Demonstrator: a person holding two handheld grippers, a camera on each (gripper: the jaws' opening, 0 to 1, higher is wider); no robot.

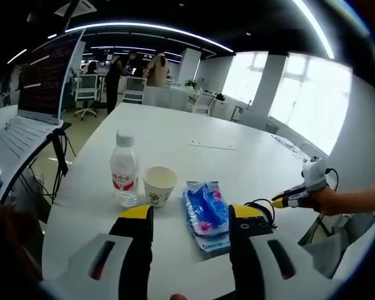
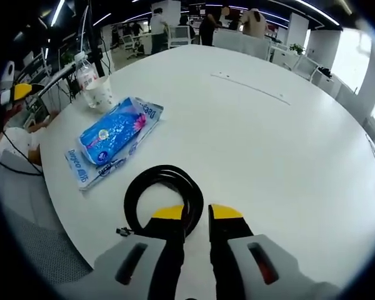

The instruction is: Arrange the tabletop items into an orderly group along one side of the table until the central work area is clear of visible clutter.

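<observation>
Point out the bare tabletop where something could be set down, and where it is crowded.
Bare: the wide white round table beyond the coiled black cable, out to the far edge. Crowded: the near edge, where the clear plastic water bottle, white paper cup and blue tissue pack stand close together, with the cable beside the pack.

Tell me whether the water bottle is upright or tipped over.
Upright: the water bottle stands on its base on the table, white cap on top, beside the paper cup.

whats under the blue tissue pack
The blue tissue pack lies on a second flat white pack with blue print, whose edge sticks out. How far that one extends beneath is covered; both rest on the white table.
</observation>
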